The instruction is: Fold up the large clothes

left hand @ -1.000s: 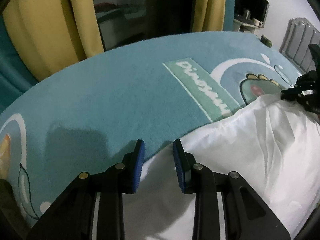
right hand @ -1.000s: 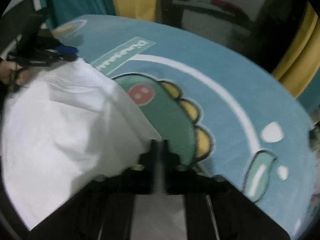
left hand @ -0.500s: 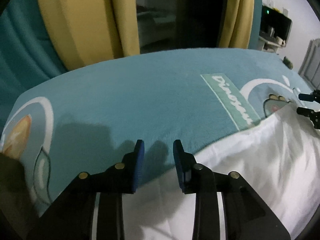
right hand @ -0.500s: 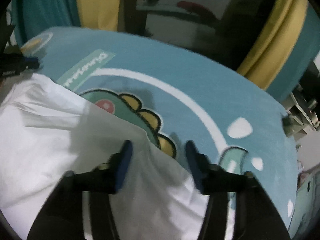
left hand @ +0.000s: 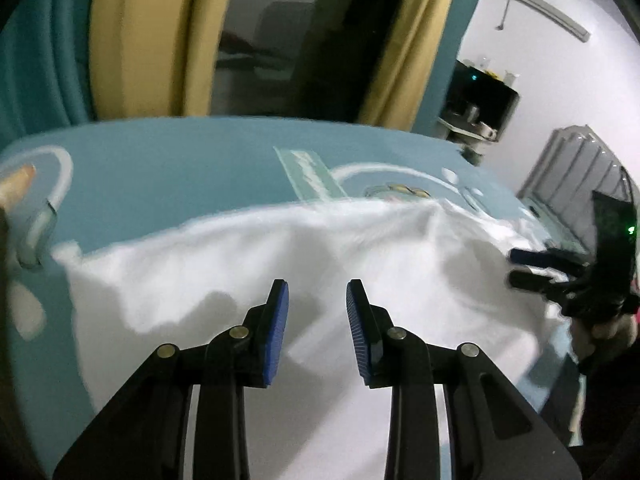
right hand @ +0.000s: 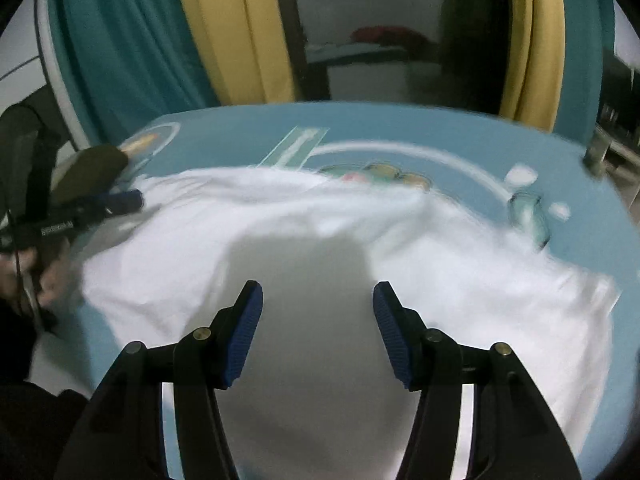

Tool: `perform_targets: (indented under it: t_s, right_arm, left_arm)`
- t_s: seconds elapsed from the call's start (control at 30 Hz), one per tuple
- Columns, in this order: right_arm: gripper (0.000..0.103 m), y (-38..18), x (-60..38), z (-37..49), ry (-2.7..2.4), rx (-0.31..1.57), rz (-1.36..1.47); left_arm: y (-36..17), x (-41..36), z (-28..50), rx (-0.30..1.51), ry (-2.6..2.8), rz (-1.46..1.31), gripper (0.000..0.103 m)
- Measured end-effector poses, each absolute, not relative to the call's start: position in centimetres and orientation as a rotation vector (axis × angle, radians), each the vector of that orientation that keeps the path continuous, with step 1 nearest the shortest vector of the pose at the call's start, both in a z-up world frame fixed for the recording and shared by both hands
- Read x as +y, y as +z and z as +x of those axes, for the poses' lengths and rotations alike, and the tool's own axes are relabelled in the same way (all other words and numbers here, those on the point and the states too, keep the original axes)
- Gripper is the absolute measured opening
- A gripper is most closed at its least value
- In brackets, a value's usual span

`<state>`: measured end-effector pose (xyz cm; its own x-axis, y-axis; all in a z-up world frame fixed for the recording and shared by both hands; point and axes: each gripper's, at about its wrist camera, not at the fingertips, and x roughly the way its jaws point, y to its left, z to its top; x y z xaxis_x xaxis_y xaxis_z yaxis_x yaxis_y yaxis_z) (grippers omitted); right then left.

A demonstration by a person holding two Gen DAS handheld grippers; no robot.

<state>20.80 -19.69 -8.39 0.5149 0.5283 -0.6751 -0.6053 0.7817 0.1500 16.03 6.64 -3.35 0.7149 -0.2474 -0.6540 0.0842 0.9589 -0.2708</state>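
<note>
The left black two-finger gripper with blue ribbed pads [left hand: 316,330] angles downward over the white crumpled fabric garment [left hand: 280,264], jaws parted and empty. The right black gripper with blue pads [right hand: 318,330] is likewise tilted down, jaws spread wider, nothing between them. The garment lies spread on the teal plush dinosaur-print blanket [right hand: 400,128]. Beyond hang yellow and teal curtains [right hand: 240,32].
</note>
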Motion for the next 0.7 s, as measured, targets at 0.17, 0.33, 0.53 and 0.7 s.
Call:
perform_targets:
  t_s: [0.17, 0.33, 0.53, 0.7]
  right_arm:
    - [0.061, -11.3, -19.0, 18.7, 0.627, 0.773, -0.179]
    - [0.063, -11.6, -18.7, 17.6, 0.574, 0.737, -0.231]
    - [0.067, -11.1, -20.8, 15.1, 0.537, 0.708, -0.196]
    - [0.091, -10.5, -24.2, 12.5, 0.470, 0.638, -0.145]
  left_arm:
    - [-6.6, 4.6, 15.2, 0.881, -0.172, -0.208, 0.036]
    - [-6.5, 4.3, 14.0, 0.871, -0.149, -0.200, 0.037]
    - [-6.2, 3.8, 13.1, 0.879, -0.096, -0.160, 0.037]
    - [-4.9, 3.7, 12.1, 0.836, -0.069, -0.170, 0.037]
